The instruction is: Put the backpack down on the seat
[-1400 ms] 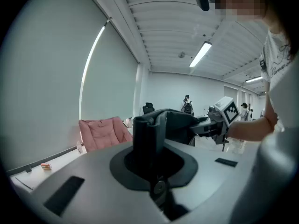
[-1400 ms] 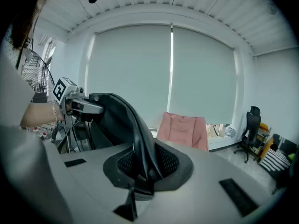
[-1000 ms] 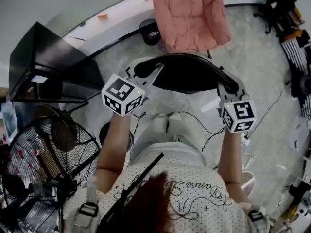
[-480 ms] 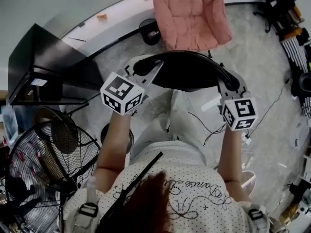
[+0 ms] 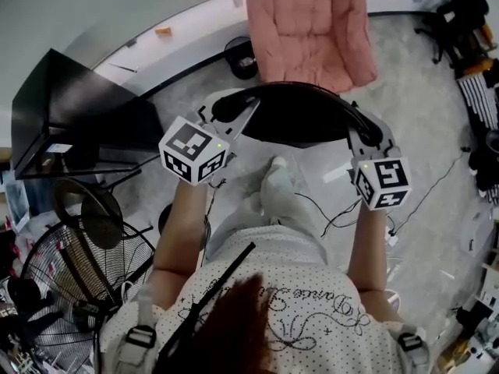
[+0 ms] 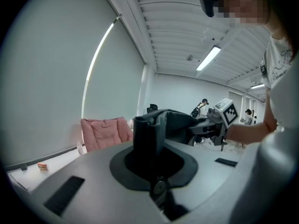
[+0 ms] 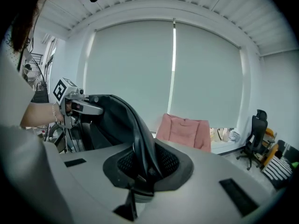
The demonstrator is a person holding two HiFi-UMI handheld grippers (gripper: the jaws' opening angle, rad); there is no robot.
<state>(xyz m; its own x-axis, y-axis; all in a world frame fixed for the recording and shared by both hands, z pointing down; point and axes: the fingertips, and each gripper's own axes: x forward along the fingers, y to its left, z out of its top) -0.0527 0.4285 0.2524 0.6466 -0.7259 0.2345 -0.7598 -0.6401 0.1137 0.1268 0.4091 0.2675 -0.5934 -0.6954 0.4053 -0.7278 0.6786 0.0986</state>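
A black backpack [image 5: 300, 115] hangs in the air between my two grippers, held out in front of the person's body. My left gripper [image 5: 231, 109] is shut on its left end, a black strap [image 6: 149, 136] rising from the jaws in the left gripper view. At the other end my right gripper [image 5: 366, 135] is shut on a curved black strap [image 7: 138, 134]. The pink padded seat [image 5: 308, 22] stands just beyond the backpack by the wall; it also shows as the pink seat [image 6: 105, 132] and the pink seat [image 7: 184, 132] in the gripper views.
A black desk [image 5: 78, 115] stands at the left with a floor fan [image 5: 70, 271] below it. A dark bin [image 5: 242, 53] sits left of the seat. Cables [image 5: 327, 209] trail on the floor. Black office chairs [image 5: 460, 14] crowd the right side.
The person has stepped forward toward the pink seat, one foot now ahead under the backpack. Both grippers moved along with the backpack still held level between them.
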